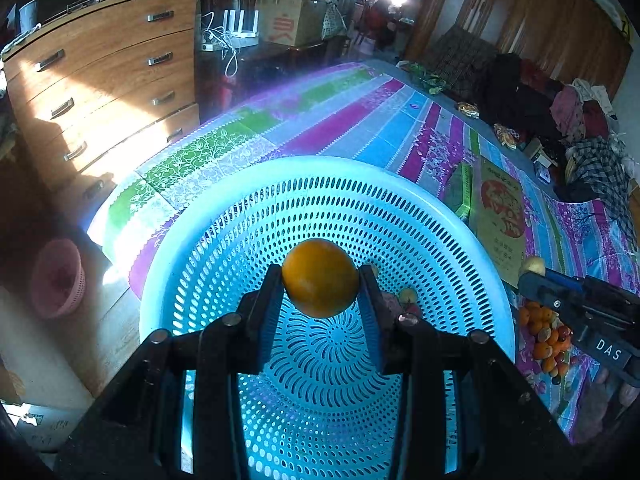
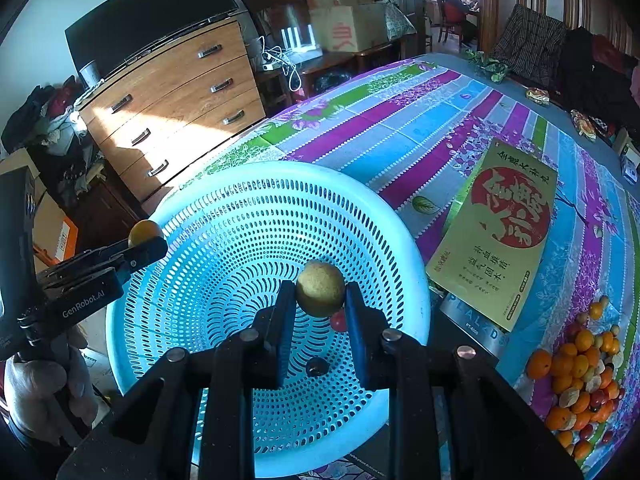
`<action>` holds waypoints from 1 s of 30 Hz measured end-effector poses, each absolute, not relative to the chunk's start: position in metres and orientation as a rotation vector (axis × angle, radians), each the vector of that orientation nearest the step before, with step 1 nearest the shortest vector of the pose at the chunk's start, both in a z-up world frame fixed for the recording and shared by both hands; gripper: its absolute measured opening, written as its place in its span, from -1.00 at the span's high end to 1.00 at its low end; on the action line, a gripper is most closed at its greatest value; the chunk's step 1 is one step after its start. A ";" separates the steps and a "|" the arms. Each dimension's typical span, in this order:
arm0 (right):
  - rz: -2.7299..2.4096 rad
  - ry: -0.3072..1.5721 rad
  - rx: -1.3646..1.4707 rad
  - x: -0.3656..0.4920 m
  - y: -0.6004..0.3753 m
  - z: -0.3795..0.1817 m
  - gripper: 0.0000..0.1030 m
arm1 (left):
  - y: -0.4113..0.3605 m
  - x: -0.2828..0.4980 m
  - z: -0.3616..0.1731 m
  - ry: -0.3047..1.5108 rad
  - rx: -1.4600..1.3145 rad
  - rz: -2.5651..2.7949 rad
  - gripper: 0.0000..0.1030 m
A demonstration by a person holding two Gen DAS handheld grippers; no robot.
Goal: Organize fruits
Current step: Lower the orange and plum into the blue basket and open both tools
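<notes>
My left gripper (image 1: 320, 284) is shut on an orange (image 1: 320, 278) and holds it above the blue perforated basket (image 1: 248, 216). My right gripper (image 2: 321, 300) is shut on a yellow-green round fruit (image 2: 320, 289), also over the basket (image 2: 224, 216). A red fruit (image 2: 338, 321) and a dark fruit (image 2: 317, 366) lie in the basket bottom. A pile of oranges and small fruits (image 2: 580, 372) lies on the bedspread at the right; it also shows in the left wrist view (image 1: 546, 336). The right gripper (image 1: 536, 276) appears at the basket's right rim, the left gripper (image 2: 146, 242) at its left rim.
A yellow and red flat box (image 2: 500, 232) lies right of the basket on the striped bedspread (image 2: 400, 128). A wooden chest of drawers (image 1: 104, 80) stands left. A pink basket (image 1: 58, 280) sits on the floor. Clothes (image 1: 580, 128) are heaped at the far right.
</notes>
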State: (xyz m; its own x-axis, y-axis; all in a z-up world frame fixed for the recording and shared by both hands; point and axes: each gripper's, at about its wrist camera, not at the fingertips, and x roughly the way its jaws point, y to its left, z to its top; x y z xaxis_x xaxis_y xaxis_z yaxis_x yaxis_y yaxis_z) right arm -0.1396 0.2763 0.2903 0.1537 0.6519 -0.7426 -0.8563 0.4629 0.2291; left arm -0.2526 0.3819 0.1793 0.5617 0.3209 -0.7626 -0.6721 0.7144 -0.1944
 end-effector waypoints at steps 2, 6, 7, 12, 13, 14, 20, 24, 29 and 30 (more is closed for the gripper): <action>1.099 0.903 -0.273 -0.140 0.278 0.289 0.45 | 0.383 -0.252 0.178 0.774 -0.506 0.615 0.27; 1.099 0.902 -0.274 -0.142 0.279 0.290 0.45 | 0.384 -0.252 0.175 0.779 -0.511 0.611 0.27; 1.099 0.903 -0.273 -0.142 0.279 0.290 0.45 | 0.384 -0.252 0.175 0.780 -0.511 0.610 0.27; 1.097 0.907 -0.273 -0.142 0.279 0.289 0.45 | 0.385 -0.251 0.174 0.782 -0.509 0.608 0.27; 1.098 0.908 -0.273 -0.142 0.280 0.289 0.45 | 0.385 -0.251 0.174 0.783 -0.509 0.607 0.27; 1.098 0.907 -0.273 -0.143 0.280 0.289 0.45 | 0.384 -0.250 0.174 0.784 -0.510 0.607 0.27; 1.097 0.909 -0.274 -0.143 0.280 0.289 0.45 | 0.384 -0.249 0.171 0.789 -0.510 0.607 0.27; 1.097 0.912 -0.273 -0.142 0.281 0.287 0.45 | 0.383 -0.249 0.170 0.789 -0.511 0.609 0.27; 1.098 0.914 -0.274 -0.142 0.281 0.287 0.45 | 0.384 -0.249 0.170 0.790 -0.512 0.609 0.27; 1.098 0.914 -0.273 -0.142 0.281 0.287 0.45 | 0.384 -0.249 0.170 0.791 -0.513 0.609 0.27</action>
